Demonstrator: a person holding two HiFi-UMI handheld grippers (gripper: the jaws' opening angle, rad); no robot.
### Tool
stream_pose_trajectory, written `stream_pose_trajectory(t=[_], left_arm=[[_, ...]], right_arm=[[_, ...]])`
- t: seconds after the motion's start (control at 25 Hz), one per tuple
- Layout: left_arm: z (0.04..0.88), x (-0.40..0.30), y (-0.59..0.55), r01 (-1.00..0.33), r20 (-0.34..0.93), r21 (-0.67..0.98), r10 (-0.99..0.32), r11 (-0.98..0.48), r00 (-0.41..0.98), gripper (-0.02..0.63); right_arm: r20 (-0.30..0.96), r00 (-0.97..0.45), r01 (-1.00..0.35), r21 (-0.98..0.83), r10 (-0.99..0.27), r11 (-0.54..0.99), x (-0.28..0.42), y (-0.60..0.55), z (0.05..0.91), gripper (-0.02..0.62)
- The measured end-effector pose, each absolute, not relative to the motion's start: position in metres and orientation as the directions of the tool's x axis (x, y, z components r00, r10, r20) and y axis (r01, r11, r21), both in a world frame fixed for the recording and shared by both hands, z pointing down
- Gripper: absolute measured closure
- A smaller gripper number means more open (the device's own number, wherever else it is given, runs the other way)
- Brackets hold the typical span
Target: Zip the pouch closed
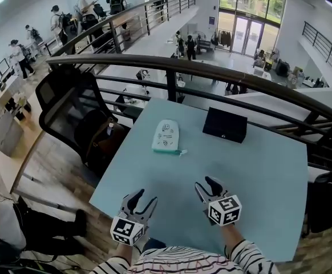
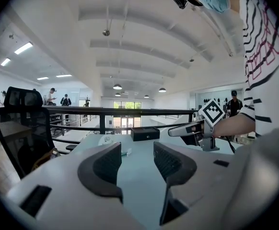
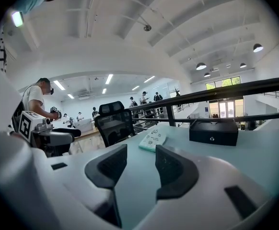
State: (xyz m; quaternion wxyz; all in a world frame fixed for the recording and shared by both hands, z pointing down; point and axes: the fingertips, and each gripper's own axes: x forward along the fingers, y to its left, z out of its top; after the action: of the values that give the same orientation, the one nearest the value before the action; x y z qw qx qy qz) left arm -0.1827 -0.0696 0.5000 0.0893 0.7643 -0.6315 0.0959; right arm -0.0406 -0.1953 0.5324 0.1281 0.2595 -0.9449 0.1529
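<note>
A white pouch point(image 1: 166, 136) with a teal edge and small printed figures lies flat on the pale blue table point(image 1: 257, 176), towards its far side. It also shows as a small shape in the left gripper view point(image 2: 106, 140) and to the left of centre in the right gripper view point(image 3: 153, 139). My left gripper point(image 1: 144, 198) hovers near the table's front edge, open, nothing between its jaws. My right gripper point(image 1: 205, 184) hangs beside it, also open and empty. Both point towards the pouch from well short of it.
A black box point(image 1: 225, 124) stands on the table right of the pouch. A dark railing point(image 1: 171, 67) runs behind the table's far edge. A black mesh office chair point(image 1: 75, 110) with a brown bag on it stands at the table's left side.
</note>
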Motion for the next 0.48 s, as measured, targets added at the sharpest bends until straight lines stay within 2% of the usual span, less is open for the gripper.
stream_pose_trajectory(t=[0.48], left_arm=[[0.534,-0.239,-0.137,-0.960,0.324,0.039,-0.905,-0.279,0.276,0.414]], right_arm=[[0.372,-0.777,-0.597,-0.177,-0.508,0.783,-0.086,-0.291,0.588,0.408]])
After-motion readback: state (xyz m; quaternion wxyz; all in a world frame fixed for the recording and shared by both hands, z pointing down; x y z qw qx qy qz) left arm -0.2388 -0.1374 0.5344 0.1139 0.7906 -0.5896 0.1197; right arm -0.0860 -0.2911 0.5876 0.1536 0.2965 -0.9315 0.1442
